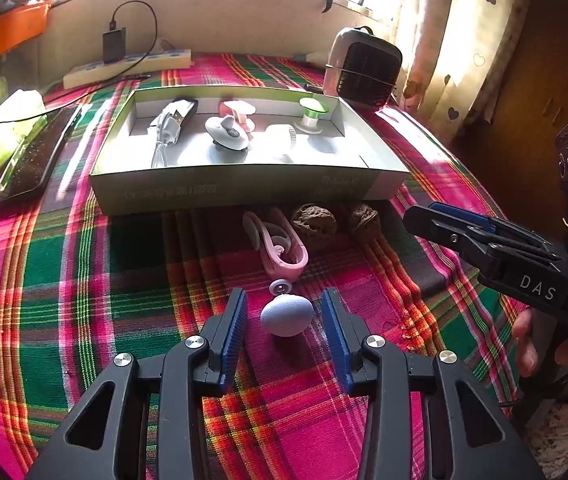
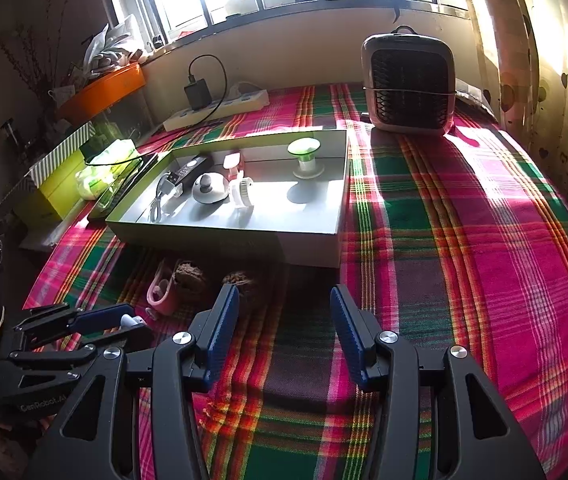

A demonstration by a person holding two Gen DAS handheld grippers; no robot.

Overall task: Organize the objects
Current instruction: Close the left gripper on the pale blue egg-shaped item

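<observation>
Currently, step in hand: the pale blue egg-shaped object [image 1: 286, 315] is being approached for a pick; it is judged the next loose item bound for the box [image 1: 244, 188].
Left gripper [image 1: 285, 320]: jaws spread, one blue pad on each side of the egg, no contact seen.
Right gripper [image 2: 284, 320]: jaws spread and empty, held above the plaid tablecloth [image 2: 464, 240], pointed toward the box's near right corner.
Egg's place: on the cloth, in front of the box, just beside the small wheel of the pink clip-like item [image 1: 280, 246].
Other loose items: two walnuts [image 1: 316, 224] lie by the box's front wall, close to the pink item.
Already boxed: a cable, a grey round piece, a green-topped spool [image 1: 313, 114] and other small things.
Next move, as judged: the pads are to be closed squarely on the egg's widest part, since a rounded shell may squirt out, then lifted over the front wall.
</observation>
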